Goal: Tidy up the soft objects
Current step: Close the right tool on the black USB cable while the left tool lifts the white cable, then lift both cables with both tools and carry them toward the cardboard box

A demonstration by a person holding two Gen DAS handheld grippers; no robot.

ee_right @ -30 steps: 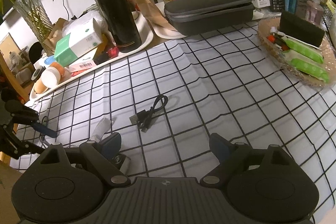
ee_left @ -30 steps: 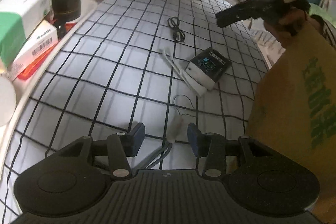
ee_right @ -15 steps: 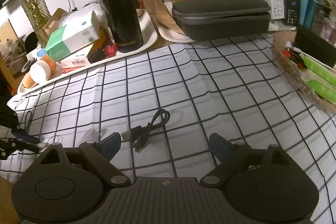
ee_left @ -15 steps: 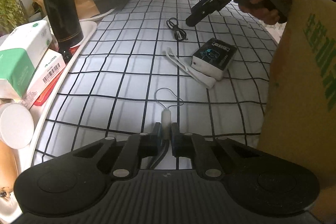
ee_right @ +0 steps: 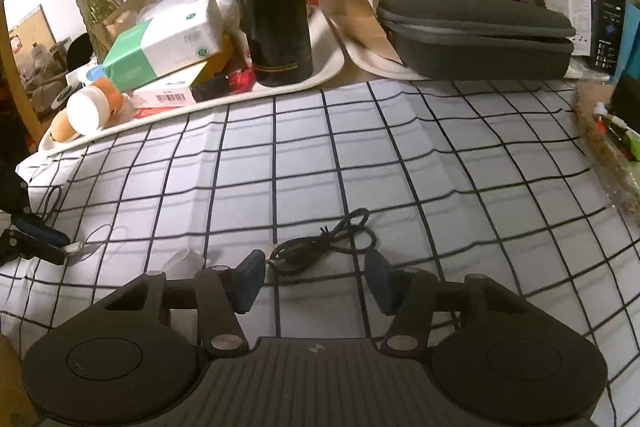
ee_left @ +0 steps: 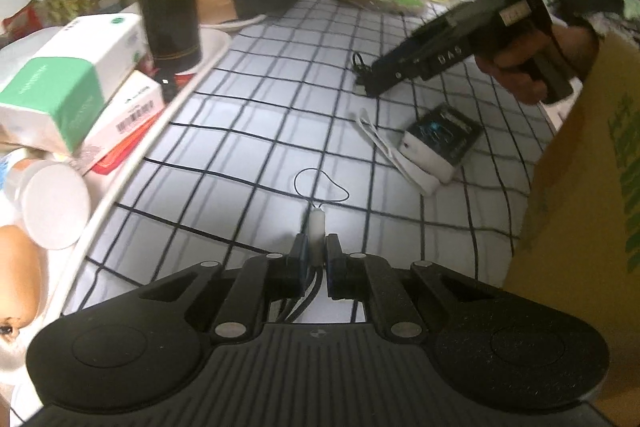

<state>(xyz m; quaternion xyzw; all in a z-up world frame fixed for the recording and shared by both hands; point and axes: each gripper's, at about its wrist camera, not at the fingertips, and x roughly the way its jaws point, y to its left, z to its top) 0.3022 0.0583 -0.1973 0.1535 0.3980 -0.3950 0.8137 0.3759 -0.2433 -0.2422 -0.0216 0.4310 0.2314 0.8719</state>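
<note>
Straddling the black cable (ee_right: 326,245) at twelve o'clock, its length running nine-to-three, we are closing the half-open right gripper (ee_right: 316,283) while the left gripper (ee_left: 315,259) is pinching the white-tipped cord (ee_left: 318,227).

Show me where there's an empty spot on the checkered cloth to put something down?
The biggest bare patch of checkered cloth lies between the black cable and the grey zip case. Another lies in front of the white tray, left of the white strap. It is crowded on the tray and around the small box.
</note>
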